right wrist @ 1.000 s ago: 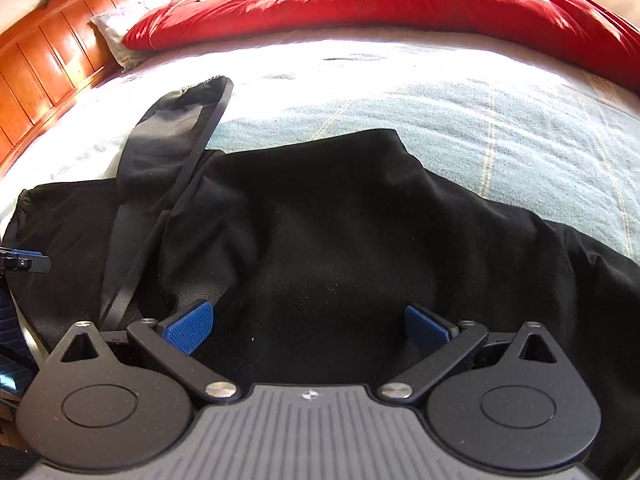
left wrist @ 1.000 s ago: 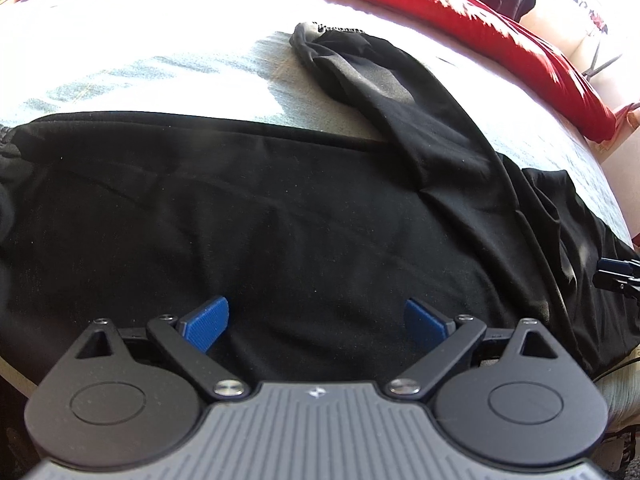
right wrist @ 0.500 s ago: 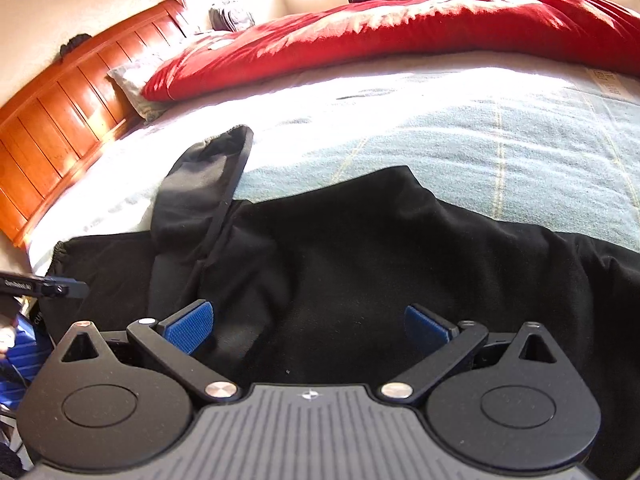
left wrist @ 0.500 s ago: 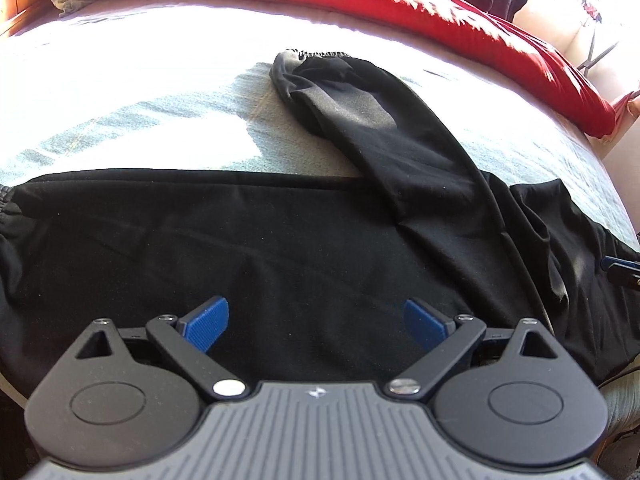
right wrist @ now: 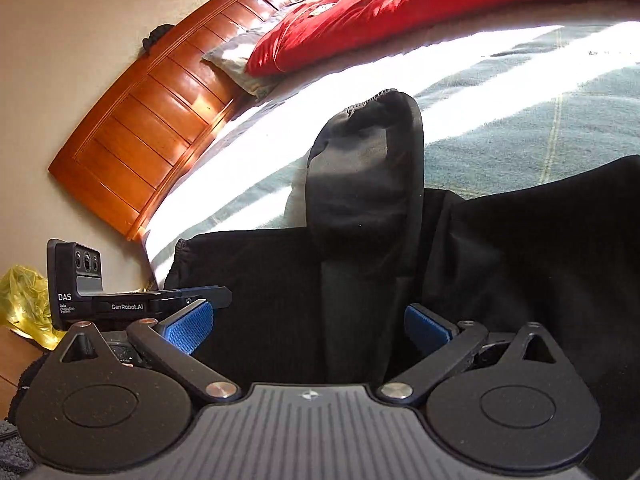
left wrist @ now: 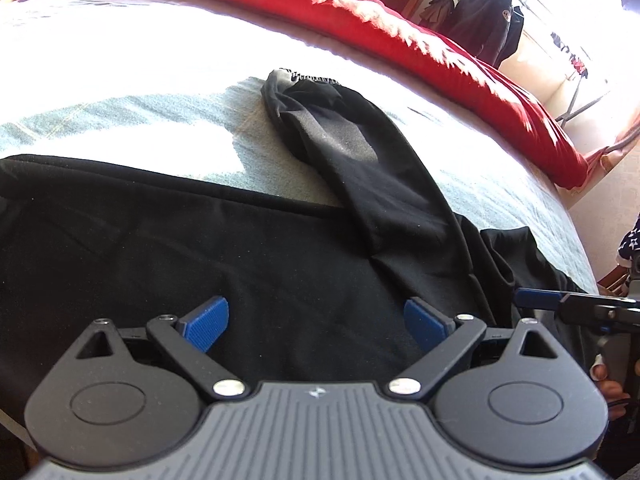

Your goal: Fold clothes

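Black garment (left wrist: 280, 280) under spread hand-held gripper (left wrist: 316, 320)

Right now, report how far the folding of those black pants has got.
Done: the black pants lie spread on the bed, and one leg is turned up away from the rest towards the red duvet. In hand: nothing; the left tongs and right tongs are both open over the fabric. Left: grip the cloth and make the folds.

The left gripper (left wrist: 316, 322) and right gripper (right wrist: 308, 326) sit side by side, jaws spread wide, holding nothing.
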`<state>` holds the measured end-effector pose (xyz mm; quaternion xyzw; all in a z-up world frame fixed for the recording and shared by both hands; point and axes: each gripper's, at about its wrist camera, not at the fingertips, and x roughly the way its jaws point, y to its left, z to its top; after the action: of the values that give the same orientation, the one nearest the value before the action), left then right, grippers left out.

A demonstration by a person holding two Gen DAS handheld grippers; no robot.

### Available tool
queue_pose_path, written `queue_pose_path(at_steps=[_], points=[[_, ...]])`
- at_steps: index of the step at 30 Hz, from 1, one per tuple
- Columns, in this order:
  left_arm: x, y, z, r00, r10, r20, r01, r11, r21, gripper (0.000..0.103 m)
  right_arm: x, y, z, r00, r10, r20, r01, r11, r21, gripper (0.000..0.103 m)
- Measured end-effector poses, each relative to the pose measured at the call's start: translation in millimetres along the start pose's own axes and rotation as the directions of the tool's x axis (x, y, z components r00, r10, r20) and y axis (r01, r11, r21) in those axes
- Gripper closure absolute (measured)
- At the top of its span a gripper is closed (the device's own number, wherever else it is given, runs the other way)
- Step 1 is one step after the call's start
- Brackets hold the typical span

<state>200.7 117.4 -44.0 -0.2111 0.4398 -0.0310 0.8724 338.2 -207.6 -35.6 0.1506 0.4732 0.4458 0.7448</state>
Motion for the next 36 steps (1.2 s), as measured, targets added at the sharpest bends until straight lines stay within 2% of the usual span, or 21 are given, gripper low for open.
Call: queue_pose_path(at_steps=[2, 6, 10, 15, 19, 22, 23, 26, 28, 29, 32, 36], points=[[0, 0, -1, 1.000, -0.028, -0.003, 0.028, 1.000, -0.008, 0.008, 15, -6, 3, 0.999, -0.006, -0.038, 0.007, 1.000, 0.030, 0.000], [-2, 6, -2, 0.999, -0.038, -0.004, 0.038, 0.999, -0.026, 0.008, 38, -17, 7, 0.996, -0.008, -0.090, 0.015, 0.997, 0.076, 0.000], [-5, 17, -5, 0.998, -0.069, 0.006, 0.070, 0.995, -0.076, 0.008, 54, -24, 17, 0.994, 0.030, -0.103, -0.020, 0.995, 0.096, 0.000], [-6, 31, 2, 0.979, -0.202, 0.038, 0.205, 0.962, -0.180, 0.008, 68, -27, 31, 0.990, 0.090, -0.108, -0.077, 0.990, 0.122, 0.000], [5, 28, 14, 0.951, -0.308, 0.040, 0.310, 0.930, -0.197, 0.008, 69, -14, 31, 0.971, 0.207, -0.120, -0.194, 0.975, 0.112, 0.000], [24, 26, 19, 0.941, -0.338, 0.005, 0.330, 0.918, -0.218, 0.008, 63, 4, 27, 0.931, 0.343, -0.127, -0.335, 0.939, 0.077, 0.000], [30, 25, 20, 0.938, -0.347, -0.007, 0.337, 0.914, -0.225, 0.008, 63, 7, 26, 0.934, 0.333, -0.128, -0.328, 0.943, 0.056, 0.000], [49, 24, 25, 0.926, -0.375, -0.041, 0.354, 0.901, -0.252, 0.008, 66, 9, 25, 0.962, 0.243, -0.123, -0.242, 0.970, 0.025, 0.000], [56, 30, 26, 0.912, -0.409, -0.040, 0.381, 0.878, -0.289, 0.008, 70, 6, 25, 0.963, 0.239, -0.121, -0.234, 0.971, 0.054, 0.000], [59, 31, 27, 0.905, -0.423, -0.039, 0.393, 0.869, -0.301, 0.008, 70, 7, 25, 0.952, 0.278, -0.125, -0.272, 0.960, 0.068, 0.000], [67, 31, 30, 0.899, -0.435, -0.054, 0.400, 0.864, -0.305, 0.008, 64, 17, 20, 0.903, 0.406, -0.138, -0.401, 0.914, 0.063, 0.000], [77, 29, 34, 0.889, -0.452, -0.073, 0.412, 0.858, -0.306, 0.008, 55, 44, 13, 0.869, 0.453, -0.198, -0.465, 0.885, -0.020, 0.000]])
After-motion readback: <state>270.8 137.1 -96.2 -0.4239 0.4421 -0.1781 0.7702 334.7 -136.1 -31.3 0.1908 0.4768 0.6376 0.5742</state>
